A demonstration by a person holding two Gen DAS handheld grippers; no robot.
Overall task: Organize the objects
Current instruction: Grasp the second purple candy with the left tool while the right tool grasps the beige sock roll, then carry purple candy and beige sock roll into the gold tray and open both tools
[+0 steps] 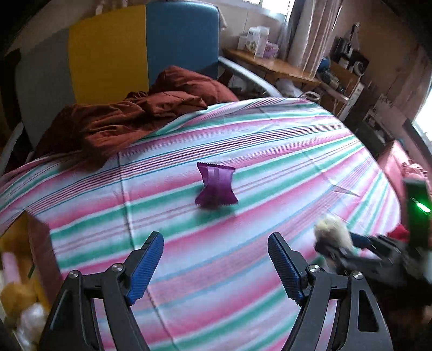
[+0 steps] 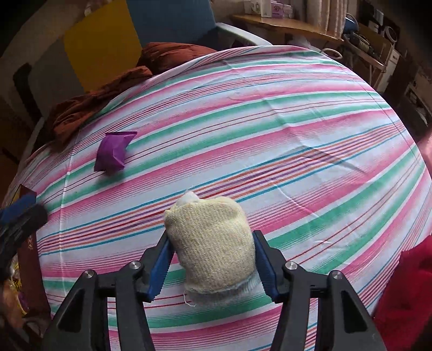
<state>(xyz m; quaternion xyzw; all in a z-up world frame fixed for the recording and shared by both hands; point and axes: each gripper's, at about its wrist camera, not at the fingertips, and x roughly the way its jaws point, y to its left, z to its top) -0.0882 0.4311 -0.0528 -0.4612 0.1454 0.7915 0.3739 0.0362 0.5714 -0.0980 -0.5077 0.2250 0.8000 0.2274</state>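
Left wrist view: left gripper (image 1: 216, 267) held over the striped bedsheet (image 1: 270, 140) with blue ribbed pads (image 1: 147, 267) spread wide apart and nothing between them; purple wrapper packet (image 1: 215, 186) lying flat on the sheet ahead of the fingers, well apart from them, pinched at its middle and flared at both serrated ends. Rust-red blanket (image 1: 129, 116) bunched at the far left of the bed against a grey, yellow and blue headboard (image 1: 108, 59); open cardboard box (image 1: 35, 243) at the near left edge of the bed, with soft pale items inside, blurred. At right, blurred by motion, right gripper (image 1: 348, 251) carrying a pale bundle, a green light glowing on the device behind it. Right wrist view: right gripper (image 2: 213, 259) clamped on a cream knitted sock bundle (image 2: 213, 243), one blue pad pressed to each side, bundle raised above the sheet (image 2: 297, 135), a white tuft showing at its top; purple packet (image 2: 114, 152) farther off to the left on the sheet; tip of left gripper (image 2: 19, 213) at the left edge, blurred; red fabric (image 2: 405, 297) at the lower right; wooden desk (image 2: 283, 25) with small boxes beyond the bed
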